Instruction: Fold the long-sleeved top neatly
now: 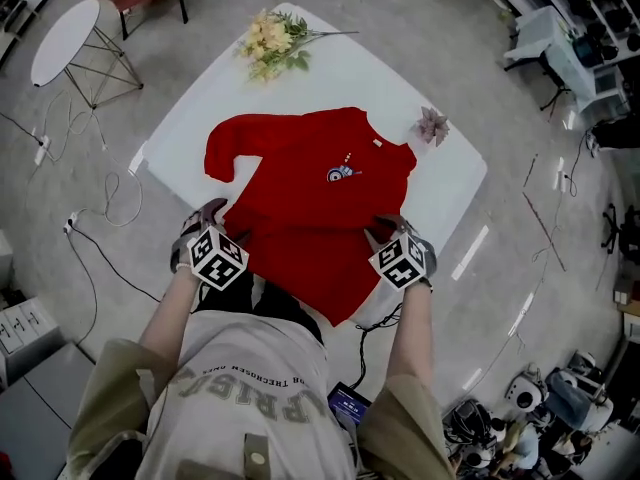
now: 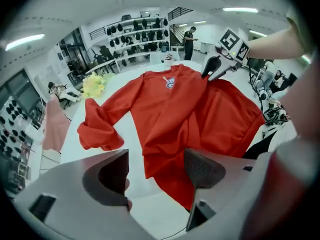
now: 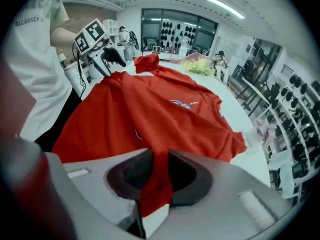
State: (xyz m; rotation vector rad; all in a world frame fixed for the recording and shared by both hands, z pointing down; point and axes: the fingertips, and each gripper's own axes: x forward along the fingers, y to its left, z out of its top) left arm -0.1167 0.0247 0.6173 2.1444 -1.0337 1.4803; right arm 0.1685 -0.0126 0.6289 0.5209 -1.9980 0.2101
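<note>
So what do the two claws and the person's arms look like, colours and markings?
The left claw and right claw both have smooth grey moulded bodies with dark, textured pads. Each carries a white cube printed with black square markers. The person wears a pale short-sleeved T-shirt with lettering, and the forearms are bare.

The left hand-held gripper point(image 2: 156, 160) gapes; the right hand-held gripper point(image 3: 157, 170) pinches the top point(image 3: 150, 109).
</note>
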